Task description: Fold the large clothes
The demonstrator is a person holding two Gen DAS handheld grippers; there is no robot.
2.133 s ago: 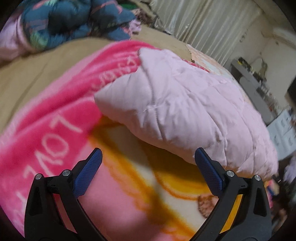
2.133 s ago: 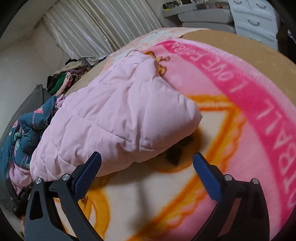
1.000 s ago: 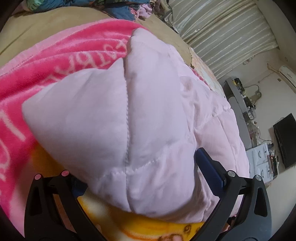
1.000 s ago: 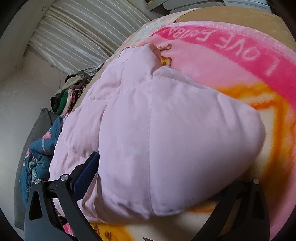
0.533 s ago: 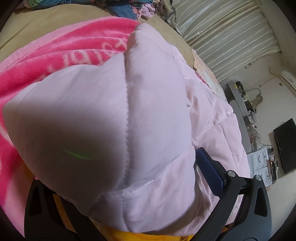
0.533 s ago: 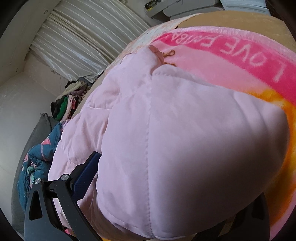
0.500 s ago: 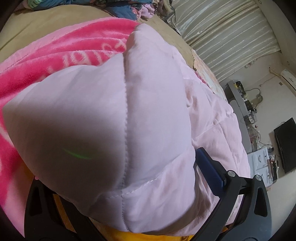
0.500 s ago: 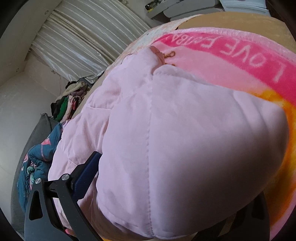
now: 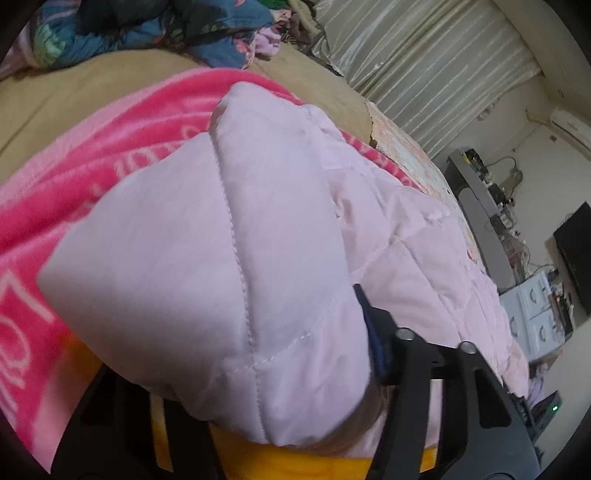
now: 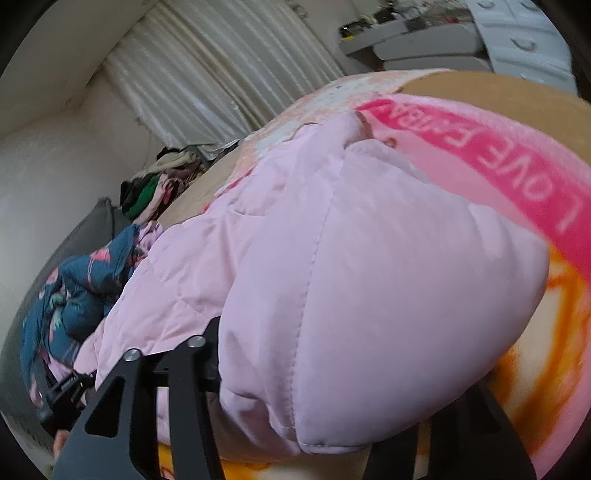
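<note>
A puffy pale-pink quilted jacket lies on a pink and orange fleece blanket on a bed. One bulging folded corner of it fills the left wrist view. My left gripper has its jaws closing around that corner. Its right finger presses into the fabric and its left finger is hidden under it. In the right wrist view the jacket bulges over the blanket. My right gripper is closing on the other corner, its left finger against the fabric and its right finger covered.
A heap of dark blue patterned clothes lies at the far end of the tan bedsheet, also visible at left in the right wrist view. Pale curtains hang behind the bed. A grey desk and white drawers stand beyond it.
Both grippers' jaws have narrowed onto the jacket's corners, squeezing the padding. Both have risen a little and rolled, and the corners have come up with them.
</note>
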